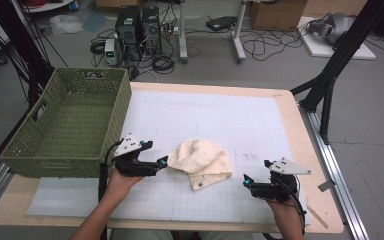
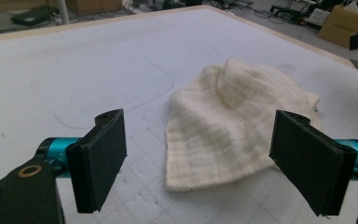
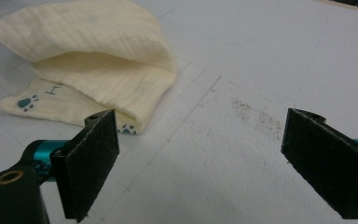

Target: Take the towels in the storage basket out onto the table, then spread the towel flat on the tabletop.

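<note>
While both grippers gape released, left gripper (image 1: 164, 161), right gripper (image 1: 246, 180), crumpled cream waffle-weave cloth (image 1: 202, 161), woven green basket (image 1: 40, 145).

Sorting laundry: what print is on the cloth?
Cream cloth with teal paw prints, clearest in the right gripper view.

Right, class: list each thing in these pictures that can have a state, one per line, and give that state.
cloth: folded over loosely, lying on the table, held by neither gripper
basket: upright at the table's left edge, nothing visible inside
left gripper: jaws open, nothing between the pads, pointed at the cloth
right gripper: jaws open, empty, apart from the cloth
table: covered by a white gridded mat
</note>
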`<act>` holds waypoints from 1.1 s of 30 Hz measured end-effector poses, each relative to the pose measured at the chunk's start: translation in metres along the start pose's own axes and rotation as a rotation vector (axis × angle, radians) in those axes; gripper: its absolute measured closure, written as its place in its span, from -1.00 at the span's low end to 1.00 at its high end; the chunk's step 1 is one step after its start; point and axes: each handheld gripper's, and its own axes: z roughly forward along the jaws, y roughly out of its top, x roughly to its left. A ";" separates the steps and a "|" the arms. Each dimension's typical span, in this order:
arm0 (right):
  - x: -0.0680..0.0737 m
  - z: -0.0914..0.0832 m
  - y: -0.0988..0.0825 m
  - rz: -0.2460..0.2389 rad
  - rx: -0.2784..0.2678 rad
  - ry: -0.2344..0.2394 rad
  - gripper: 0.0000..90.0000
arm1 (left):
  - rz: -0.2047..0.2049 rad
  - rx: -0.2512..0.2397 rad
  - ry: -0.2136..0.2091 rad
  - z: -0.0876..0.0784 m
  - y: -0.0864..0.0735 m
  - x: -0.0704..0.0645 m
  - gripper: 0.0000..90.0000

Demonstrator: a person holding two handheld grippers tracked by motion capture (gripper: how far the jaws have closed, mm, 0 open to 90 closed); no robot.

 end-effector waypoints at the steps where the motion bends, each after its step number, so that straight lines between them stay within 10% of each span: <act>1: 0.000 0.000 0.000 -0.002 -0.001 0.003 -0.77 | 0.004 -0.007 -0.004 -0.002 -0.002 0.001 -0.58; 33: 0.011 0.007 0.008 -0.070 -0.026 0.087 -0.67 | 0.012 0.002 -0.022 -0.007 -0.007 0.007 -0.58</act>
